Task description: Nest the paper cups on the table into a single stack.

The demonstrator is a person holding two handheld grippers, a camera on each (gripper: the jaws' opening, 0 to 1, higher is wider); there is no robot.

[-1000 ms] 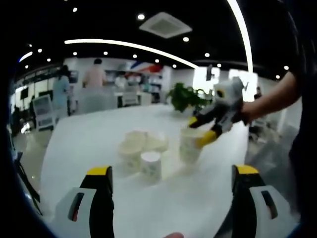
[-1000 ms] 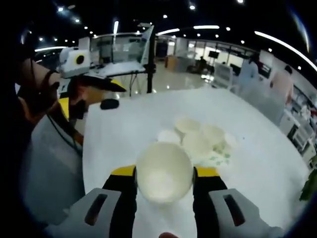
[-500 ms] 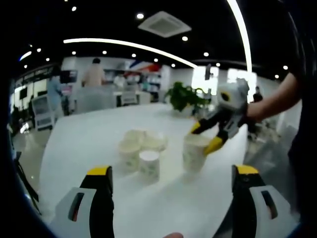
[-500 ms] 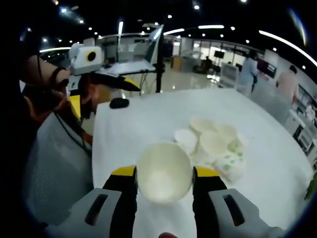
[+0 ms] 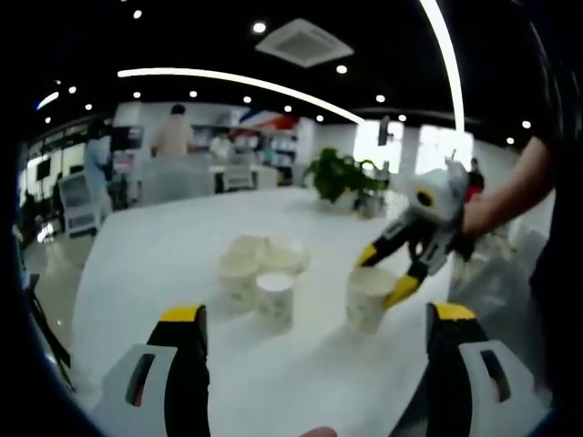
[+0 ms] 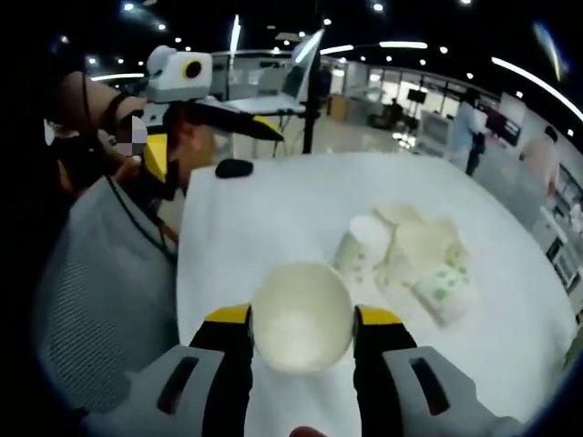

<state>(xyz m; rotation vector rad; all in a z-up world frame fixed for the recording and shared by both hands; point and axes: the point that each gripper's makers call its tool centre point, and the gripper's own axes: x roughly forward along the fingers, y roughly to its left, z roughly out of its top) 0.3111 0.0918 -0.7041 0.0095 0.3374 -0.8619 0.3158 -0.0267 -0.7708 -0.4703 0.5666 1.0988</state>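
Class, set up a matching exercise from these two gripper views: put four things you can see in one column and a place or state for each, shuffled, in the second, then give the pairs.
Things:
1. right gripper
2. left gripper
3. cluster of paper cups
4. potted plant

States or places:
A. at the table's far edge
B. open, holding nothing
C. standing grouped on the white table
D. shut on a held cup

Pairs: 1-D, 2-B, 3-C, 4-A

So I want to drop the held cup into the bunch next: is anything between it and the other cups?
Nothing visible. The right gripper holds the cup, and only bare table lies between it and the cluster of cups.
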